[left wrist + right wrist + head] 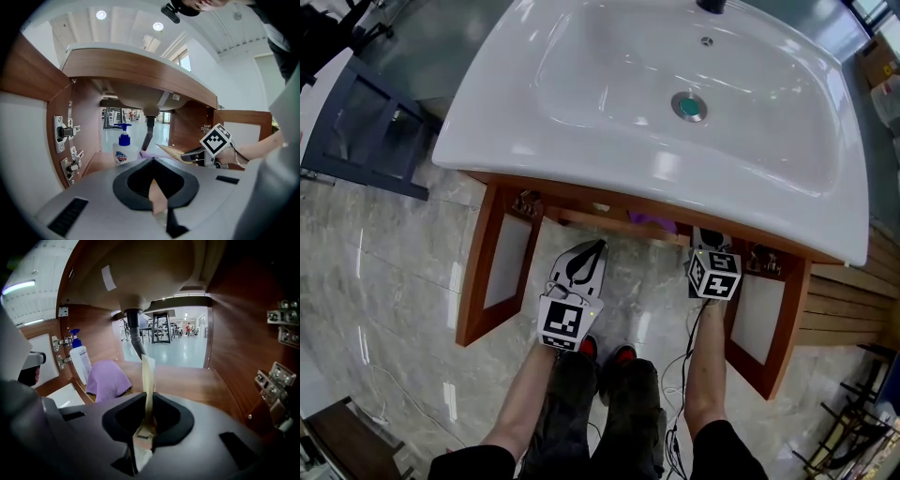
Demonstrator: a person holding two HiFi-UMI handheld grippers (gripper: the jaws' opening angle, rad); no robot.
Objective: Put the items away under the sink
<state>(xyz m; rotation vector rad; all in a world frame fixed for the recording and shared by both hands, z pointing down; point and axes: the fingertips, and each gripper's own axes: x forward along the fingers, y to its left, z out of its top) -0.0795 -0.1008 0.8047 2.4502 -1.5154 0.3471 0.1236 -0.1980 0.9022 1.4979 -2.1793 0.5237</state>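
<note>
Position: the person stands before the sink point(581, 112), with both cabinet doors below it swung wide: the left door point(502, 262) and the right door point(764, 323).

Left gripper point(157, 192): outside the cabinet, in front of the opening. Its jaws are pressed together with nothing between them.

Right gripper point(148, 380): reaches inside the cabinet over the wooden shelf point(187, 380). Its jaws are also pressed flat together and empty.

Items: a soap bottle point(80, 363) with a blue pump stands upright at the left rear of the shelf. A purple cloth point(107, 378) lies in a heap just beside it, and whether the two touch cannot be told. Both sit left of the drain pipe point(136, 341). The right half of the shelf is bare.

Assessment: both items appear stowed. The step in hand is likely drawing the right gripper out and closing the doors.

Recommendations:
- Draw the right gripper straight back along its own line, clear of the hinges point(276, 390) on the right wall and away from the pipe.
- Push each door near its free edge.
- Keep each gripper's cable out of the closing gap.
</note>
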